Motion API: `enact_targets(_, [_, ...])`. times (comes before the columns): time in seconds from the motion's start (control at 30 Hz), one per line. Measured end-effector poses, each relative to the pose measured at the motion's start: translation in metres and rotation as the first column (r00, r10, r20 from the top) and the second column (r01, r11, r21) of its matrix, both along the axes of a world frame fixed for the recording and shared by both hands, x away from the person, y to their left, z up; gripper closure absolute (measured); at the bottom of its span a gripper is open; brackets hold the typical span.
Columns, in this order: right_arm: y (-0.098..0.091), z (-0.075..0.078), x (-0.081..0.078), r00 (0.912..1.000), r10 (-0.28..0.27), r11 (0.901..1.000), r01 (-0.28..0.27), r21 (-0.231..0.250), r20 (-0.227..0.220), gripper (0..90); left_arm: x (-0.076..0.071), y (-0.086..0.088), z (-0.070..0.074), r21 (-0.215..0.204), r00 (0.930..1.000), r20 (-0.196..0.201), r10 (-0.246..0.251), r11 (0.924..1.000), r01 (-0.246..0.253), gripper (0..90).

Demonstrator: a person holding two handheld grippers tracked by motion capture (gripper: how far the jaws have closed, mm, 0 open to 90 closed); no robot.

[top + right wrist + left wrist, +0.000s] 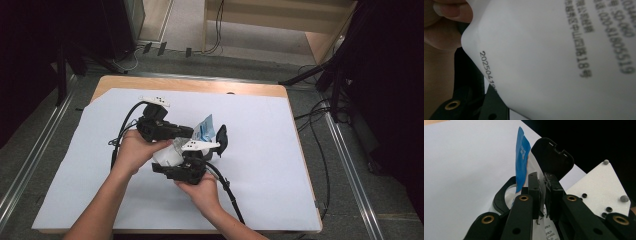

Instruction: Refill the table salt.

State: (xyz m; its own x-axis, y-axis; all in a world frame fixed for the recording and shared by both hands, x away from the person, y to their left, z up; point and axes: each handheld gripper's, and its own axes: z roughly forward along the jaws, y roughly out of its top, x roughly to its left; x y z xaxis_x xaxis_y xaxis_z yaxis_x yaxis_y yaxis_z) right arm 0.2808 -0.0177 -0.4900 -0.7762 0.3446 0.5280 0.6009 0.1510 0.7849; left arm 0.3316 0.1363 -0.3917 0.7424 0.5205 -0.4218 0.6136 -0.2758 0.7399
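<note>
A white sheet covers the bench [260, 165]. The left hand-held gripper [543, 185] pinches the edge of a white-and-blue pouch [522, 160]; the right hand-held gripper [200, 156] clamps its body just beside. Pulling apart could tear it abruptly.

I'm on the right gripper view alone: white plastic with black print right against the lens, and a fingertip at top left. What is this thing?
Observer: A white pouch with a blue top edge, held between both hands over the white sheet on the table.
Operator: Is the left claw on it?
Observer: Yes. The left claw is shut on a thin fold of the pouch's film, just right of the blue edge in the left gripper view.
Operator: And the right one?
Observer: The right claw has a black jaw on each side of the pouch. I cannot tell whether they press on it.
</note>
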Motion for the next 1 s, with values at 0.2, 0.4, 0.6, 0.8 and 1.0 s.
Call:
enact_targets(0.2, [-0.0001,-0.0002,0.0001,1.0000,0.000,1.0000,0.000,-0.006,0.000,59.9,0.0007,0.0002,-0.0009,0.000,1.0000,-0.001,-0.001,1.0000,0.001,85.3])
enact_targets(0.4, [0.0004,-0.0005,-0.0001,1.0000,-0.003,1.0000,0.003,-0.007,0.001,59.4,0.0007,0.0000,-0.0010,0.003,1.0000,0.000,-0.001,1.0000,0.001,85.3])
enact_targets(0.6, [0.0008,-0.0008,-0.0002,1.0000,-0.005,1.0000,0.005,-0.003,0.000,59.0,0.0003,-0.0004,-0.0007,0.001,1.0000,0.000,0.000,1.0000,0.000,85.3])
enact_targets(0.8, [0.0012,-0.0005,-0.0006,1.0000,0.000,1.0000,0.000,0.003,0.000,59.8,-0.0011,0.0003,0.0006,0.001,1.0000,0.000,0.006,1.0000,-0.006,85.2])
enact_targets(1.0, [0.0008,0.0005,0.0001,1.0000,0.008,1.0000,-0.008,0.005,-0.002,60.1,-0.0016,0.0008,0.0014,-0.004,0.9999,0.002,0.014,0.9999,-0.014,85.2])
